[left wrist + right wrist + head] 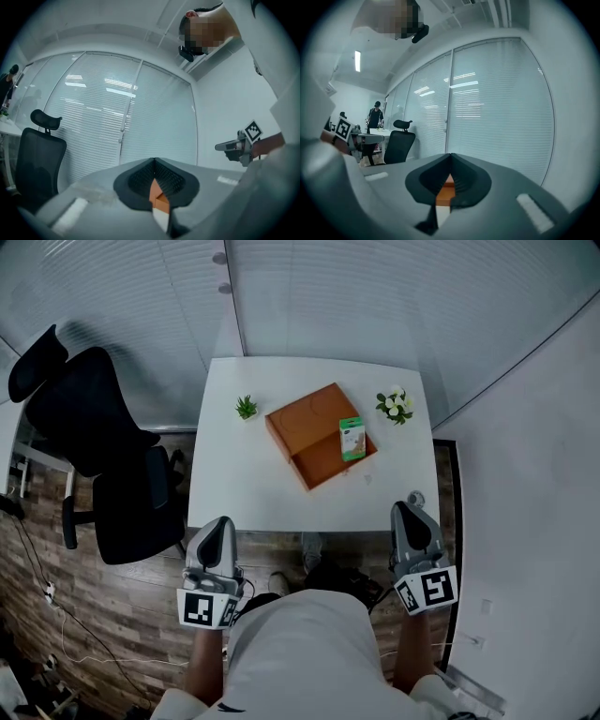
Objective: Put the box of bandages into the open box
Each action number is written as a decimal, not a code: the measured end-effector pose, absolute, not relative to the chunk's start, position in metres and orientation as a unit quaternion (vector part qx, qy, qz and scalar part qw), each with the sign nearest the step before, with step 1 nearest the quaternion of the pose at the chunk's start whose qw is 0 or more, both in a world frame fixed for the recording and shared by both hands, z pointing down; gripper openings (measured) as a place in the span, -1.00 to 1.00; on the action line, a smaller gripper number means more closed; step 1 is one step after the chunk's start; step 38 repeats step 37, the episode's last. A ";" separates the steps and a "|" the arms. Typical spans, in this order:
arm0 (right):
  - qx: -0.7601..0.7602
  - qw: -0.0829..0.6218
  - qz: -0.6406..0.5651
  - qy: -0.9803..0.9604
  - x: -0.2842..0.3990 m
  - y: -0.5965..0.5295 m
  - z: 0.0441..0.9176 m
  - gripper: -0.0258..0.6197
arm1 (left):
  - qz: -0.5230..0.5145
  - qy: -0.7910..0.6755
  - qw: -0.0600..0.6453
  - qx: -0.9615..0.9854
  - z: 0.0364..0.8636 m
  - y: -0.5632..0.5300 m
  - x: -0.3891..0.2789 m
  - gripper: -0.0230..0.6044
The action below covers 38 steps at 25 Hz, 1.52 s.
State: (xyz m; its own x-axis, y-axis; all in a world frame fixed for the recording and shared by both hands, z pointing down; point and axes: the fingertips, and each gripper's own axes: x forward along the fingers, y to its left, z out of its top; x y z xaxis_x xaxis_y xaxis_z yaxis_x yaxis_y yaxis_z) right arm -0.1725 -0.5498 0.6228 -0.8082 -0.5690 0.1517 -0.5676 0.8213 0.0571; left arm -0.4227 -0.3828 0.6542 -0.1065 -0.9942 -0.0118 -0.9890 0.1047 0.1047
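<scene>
bandage box lies inside open orange box

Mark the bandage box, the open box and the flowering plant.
bandage box (352,439): head view, middle of its top face.
open box (302,420): head view, bare orange panel.
flowering plant (396,405): head view, white blossoms.

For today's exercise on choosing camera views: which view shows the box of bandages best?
The head view: the box of bandages shows whole, green and white, against the orange open box on the white table. Both gripper views show only an orange sliver past their shut jaws; no bandage box.
</scene>
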 end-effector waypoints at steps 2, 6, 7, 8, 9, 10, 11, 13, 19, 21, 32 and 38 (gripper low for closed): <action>0.304 0.074 -0.007 -0.950 -0.167 -0.536 0.614 -0.91 | -0.044 -0.739 0.027 0.671 0.652 -0.376 -0.419 -0.91; 0.310 0.071 -0.023 -0.948 -0.159 -0.509 0.602 -0.91 | -0.045 -0.733 0.023 0.678 0.648 -0.360 -0.410 -0.91; 0.310 0.071 -0.025 -0.948 -0.156 -0.504 0.600 -0.91 | -0.046 -0.732 0.022 0.679 0.648 -0.355 -0.408 -0.91; 0.311 0.071 -0.025 -0.947 -0.154 -0.499 0.599 -0.91 | -0.046 -0.731 0.022 0.680 0.647 -0.351 -0.406 -0.91; 0.312 0.071 -0.023 -0.947 -0.151 -0.494 0.599 -0.92 | -0.045 -0.730 0.021 0.681 0.647 -0.348 -0.404 -0.91; 0.314 0.072 -0.022 -0.946 -0.149 -0.490 0.600 -0.92 | -0.045 -0.729 0.021 0.683 0.647 -0.344 -0.402 -0.91; 0.317 0.075 -0.022 -0.945 -0.146 -0.485 0.601 -0.92 | -0.046 -0.728 0.020 0.683 0.647 -0.341 -0.401 -0.91; 0.321 0.084 -0.025 -0.943 -0.140 -0.476 0.602 -0.92 | -0.048 -0.727 0.019 0.685 0.646 -0.333 -0.397 -0.91; 0.326 0.094 -0.026 -0.940 -0.131 -0.457 0.604 -0.92 | -0.051 -0.724 0.015 0.687 0.642 -0.317 -0.388 -0.91; 0.324 0.094 -0.028 -0.941 -0.129 -0.454 0.604 -0.92 | -0.050 -0.724 0.014 0.687 0.640 -0.314 -0.386 -0.91; 0.321 0.097 -0.017 -0.942 -0.106 -0.467 0.608 -0.92 | -0.046 -0.739 0.009 0.672 0.628 -0.314 -0.369 -0.91; 0.311 0.108 -0.026 -0.944 -0.100 -0.476 0.611 -0.92 | -0.053 -0.741 0.013 0.669 0.625 -0.322 -0.358 -0.91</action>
